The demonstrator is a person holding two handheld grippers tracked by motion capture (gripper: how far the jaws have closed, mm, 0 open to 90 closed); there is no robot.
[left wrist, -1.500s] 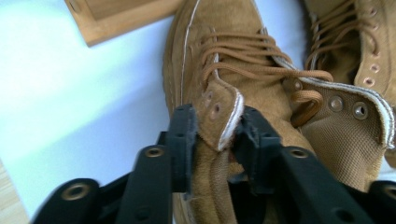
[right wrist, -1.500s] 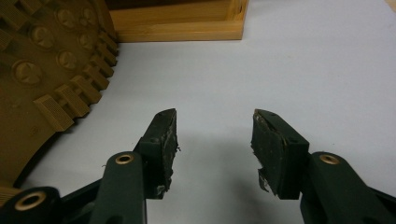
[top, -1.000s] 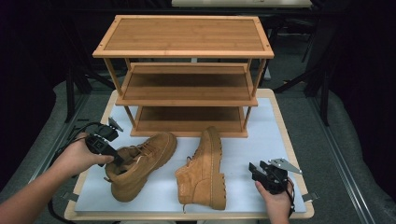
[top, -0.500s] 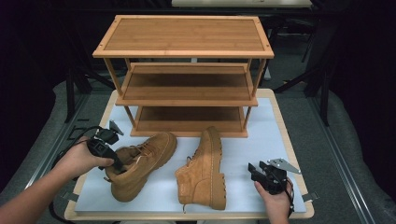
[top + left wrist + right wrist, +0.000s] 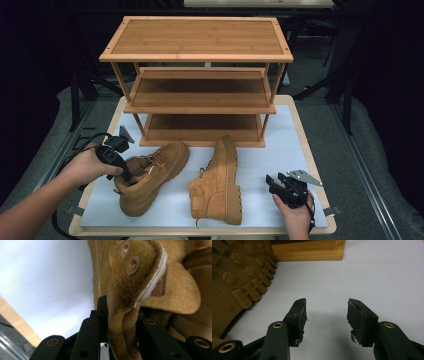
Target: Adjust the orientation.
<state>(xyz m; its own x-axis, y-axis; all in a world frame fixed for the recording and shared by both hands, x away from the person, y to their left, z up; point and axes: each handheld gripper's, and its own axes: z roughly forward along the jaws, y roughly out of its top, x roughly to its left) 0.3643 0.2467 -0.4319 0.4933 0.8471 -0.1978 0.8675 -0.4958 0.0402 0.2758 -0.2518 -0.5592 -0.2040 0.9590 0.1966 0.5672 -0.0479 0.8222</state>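
Two tan suede boots lie on the white mat (image 5: 295,145). The left boot (image 5: 155,170) stands upright with its toe toward the rack. My left gripper (image 5: 125,175) reaches into its opening, and its jaws have just been closing with the boot's collar (image 5: 140,277) between them. The left gripper (image 5: 121,312) now presses that suede edge from both sides. The right boot (image 5: 220,180) lies on its side, its lugged sole (image 5: 234,277) facing right. My right gripper (image 5: 272,182) rests on the mat to its right, open (image 5: 327,307) with nothing between its fingers.
A three-tier bamboo shoe rack (image 5: 200,45) stands at the back of the mat, all its shelves bare; its base rail (image 5: 309,252) lies ahead of the right gripper. The wooden table edge (image 5: 320,175) runs close to the right hand. Dark floor surrounds the table.
The left gripper's jaws have drawn in around the left boot's collar. Both hands and both boots stay where they were.
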